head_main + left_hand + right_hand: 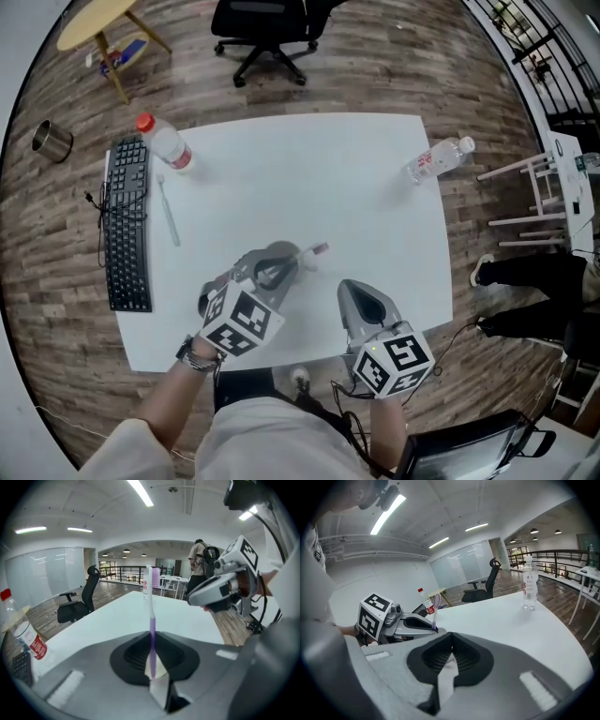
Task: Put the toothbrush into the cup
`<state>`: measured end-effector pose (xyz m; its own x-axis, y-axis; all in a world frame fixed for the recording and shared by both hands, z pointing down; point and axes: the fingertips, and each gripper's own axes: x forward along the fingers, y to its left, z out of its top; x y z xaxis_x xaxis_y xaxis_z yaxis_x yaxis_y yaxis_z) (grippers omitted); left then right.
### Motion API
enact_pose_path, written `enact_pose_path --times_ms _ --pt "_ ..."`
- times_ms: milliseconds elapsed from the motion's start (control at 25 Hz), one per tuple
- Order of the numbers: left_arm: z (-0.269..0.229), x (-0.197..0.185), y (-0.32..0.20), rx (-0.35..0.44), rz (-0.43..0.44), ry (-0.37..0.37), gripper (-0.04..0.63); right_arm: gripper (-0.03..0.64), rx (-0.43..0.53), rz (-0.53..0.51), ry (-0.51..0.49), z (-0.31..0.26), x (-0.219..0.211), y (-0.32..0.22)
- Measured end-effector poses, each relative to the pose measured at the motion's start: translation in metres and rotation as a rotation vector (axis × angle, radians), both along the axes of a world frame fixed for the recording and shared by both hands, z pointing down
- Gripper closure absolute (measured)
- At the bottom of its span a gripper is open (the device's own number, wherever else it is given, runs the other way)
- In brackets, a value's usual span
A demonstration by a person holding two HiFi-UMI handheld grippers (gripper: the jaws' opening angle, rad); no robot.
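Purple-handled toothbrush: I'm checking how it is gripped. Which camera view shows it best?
The left gripper view: the purple-handled toothbrush stands upright, close up, clamped in the left gripper. The head view shows only its end poking past that gripper; the right gripper view shows it small and far off.

I'm looking down on a white table [309,187] standing on a brown wood-plank floor [394,56]. A black office chair [267,28] sits just past its far edge, with a small round yellow table [98,23] off at the far left and a white rack [534,192] out to the right. A black railing [553,56] cuts across the far right corner. Overhead, long light strips [140,491] glow on a white ceiling [93,508], and frosted glass panels [42,573] line the left side.
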<state>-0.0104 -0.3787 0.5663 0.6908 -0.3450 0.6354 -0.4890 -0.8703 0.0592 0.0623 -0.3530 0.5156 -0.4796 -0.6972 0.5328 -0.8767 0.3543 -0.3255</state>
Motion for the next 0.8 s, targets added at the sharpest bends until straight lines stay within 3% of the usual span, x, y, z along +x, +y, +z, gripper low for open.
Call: enact_pose_path --times_ms 800 --pt "0.02 0.002 0.001 -0.039 0.044 -0.093 0.554 0.615 -0.012 0.023 -0.001 0.005 0.006 -0.002"
